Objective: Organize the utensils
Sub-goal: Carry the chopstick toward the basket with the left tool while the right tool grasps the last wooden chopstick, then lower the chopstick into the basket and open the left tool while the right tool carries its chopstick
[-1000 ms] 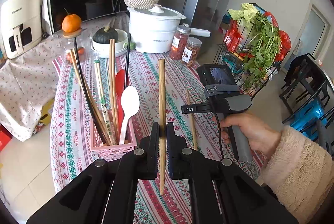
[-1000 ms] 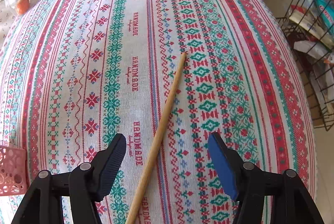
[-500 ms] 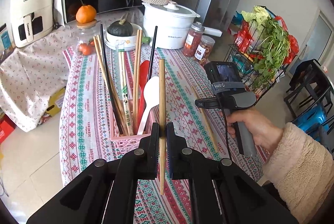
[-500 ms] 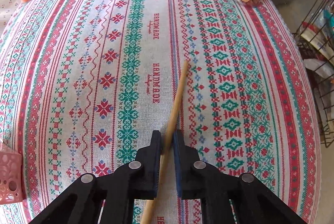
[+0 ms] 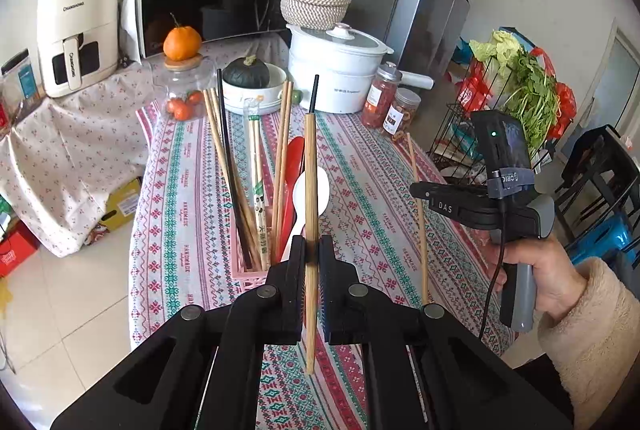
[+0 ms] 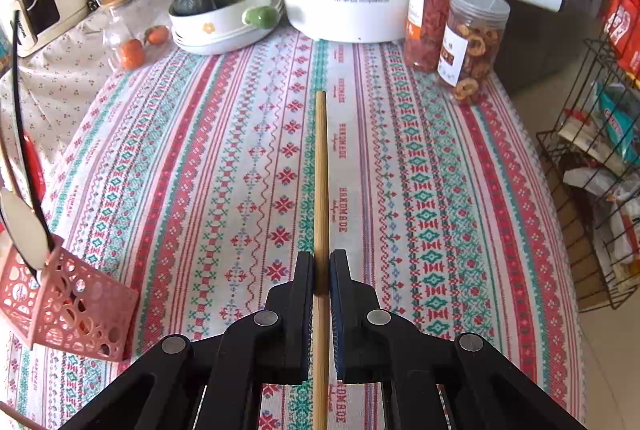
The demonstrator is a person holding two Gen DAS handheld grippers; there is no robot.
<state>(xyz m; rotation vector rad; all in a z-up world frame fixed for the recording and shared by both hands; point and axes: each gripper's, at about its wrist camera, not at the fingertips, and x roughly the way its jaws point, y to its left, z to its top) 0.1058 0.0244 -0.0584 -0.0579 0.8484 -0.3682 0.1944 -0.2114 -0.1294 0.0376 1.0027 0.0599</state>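
The left tongs (image 5: 311,250) are clamped on a bamboo chopstick (image 5: 310,230) that stands nearly upright between their pads, its lower tip hanging free above the striped cloth of the desk (image 5: 360,189). Directly behind and just below that chopstick, as the left wrist view shows it, sits the pink perforated utensil basket (image 5: 248,272), already holding upright chopsticks, a black pair, a red spoon and a white spoon (image 5: 310,189). The chopstick's long axis already matches the way the others stand, so the drop looks to need mainly a short carry forward over the basket's rim.

The right tongs (image 6: 321,270) are closed on a second bamboo chopstick (image 6: 321,169), which runs straight ahead along the fingers. From them the basket (image 6: 72,310) lies well off to the left, tilted in that view. The left hand is therefore clearly nearer the basket and probably goes first.
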